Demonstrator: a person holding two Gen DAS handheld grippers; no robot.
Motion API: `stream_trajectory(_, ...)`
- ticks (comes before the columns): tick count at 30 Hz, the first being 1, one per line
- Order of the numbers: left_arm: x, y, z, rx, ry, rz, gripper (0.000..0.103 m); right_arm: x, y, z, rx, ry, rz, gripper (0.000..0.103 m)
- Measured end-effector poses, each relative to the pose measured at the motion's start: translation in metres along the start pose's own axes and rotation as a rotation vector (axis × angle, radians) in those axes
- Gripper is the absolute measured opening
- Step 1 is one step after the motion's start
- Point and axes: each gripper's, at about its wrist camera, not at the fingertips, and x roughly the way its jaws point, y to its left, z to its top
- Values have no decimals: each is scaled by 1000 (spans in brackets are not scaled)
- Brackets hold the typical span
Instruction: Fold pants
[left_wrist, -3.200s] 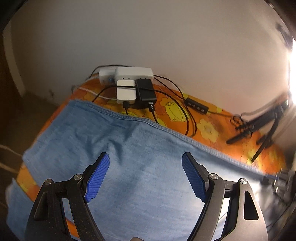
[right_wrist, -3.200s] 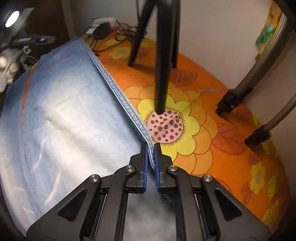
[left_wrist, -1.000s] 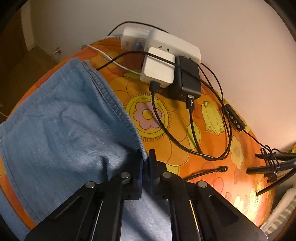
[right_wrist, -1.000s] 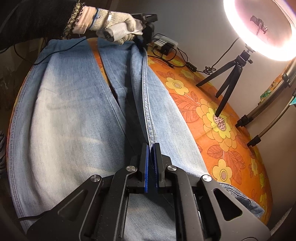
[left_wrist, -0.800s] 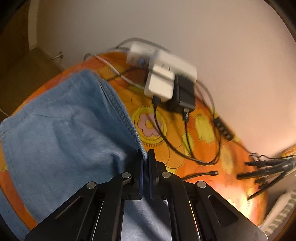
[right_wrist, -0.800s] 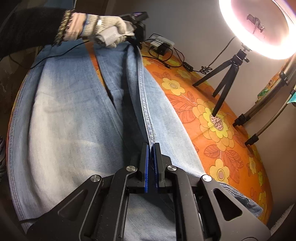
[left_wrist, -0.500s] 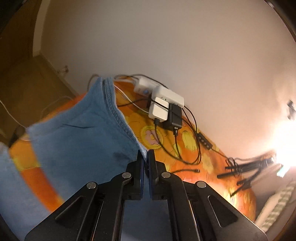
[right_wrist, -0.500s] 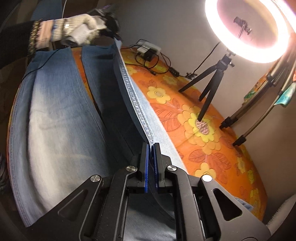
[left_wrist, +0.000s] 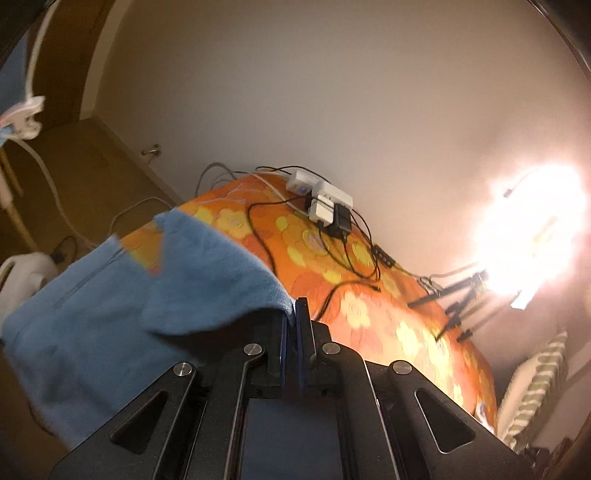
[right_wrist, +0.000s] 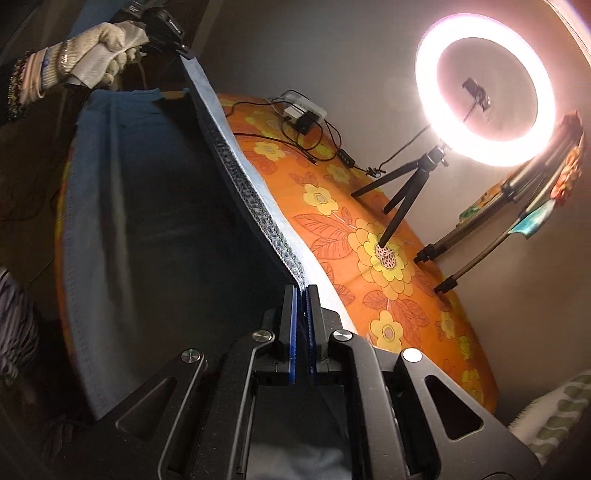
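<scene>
right wrist view: both fingers clamp the light blue denim pants' (right_wrist: 122, 206) raised side seam; lengthwise fold begun, not yet laid.

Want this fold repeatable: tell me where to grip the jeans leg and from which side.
Grip the jeans on the thick outer side seam, coming in from the tablecloth side. That stitched edge is stiff and stays straight between the left gripper and right gripper.

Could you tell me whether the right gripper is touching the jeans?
Touching. In the right wrist view the right gripper has its jaws shut on the seamed edge of the jeans, which runs taut from them up to the gloved hand.
</scene>
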Motion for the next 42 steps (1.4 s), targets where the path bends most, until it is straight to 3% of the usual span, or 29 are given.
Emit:
stream_trajectory(11,-56,57,-94,-40,46,7,3,-41,77,-38,-102,125,108,5)
stream_trajectory(20,-64,79,-124,-104,45,-42,2,-39,116,-53,-178,221,146,5)
stream_trajectory(24,-60,89,-126,-124,66,-87,2,-34,112,-43,-159,253,190,5)
stream_trajectory(29,-53,94,-126,-147,72,-121,3,-43,83,-9,-45,219,278,19)
stream_trajectory(32,-47,93,-126,-161,74,-128,9,-49,69,25,-3,148,305,44)
stream_trajectory(33,-45,94,-126,-174,81,-132,16,-49,66,36,6,123,308,52)
stream_trajectory(35,-41,96,-125,-195,90,-144,27,-42,61,67,36,62,327,53)
stream_trajectory(42,-30,99,-117,-269,75,-208,28,32,74,183,141,-38,474,57)
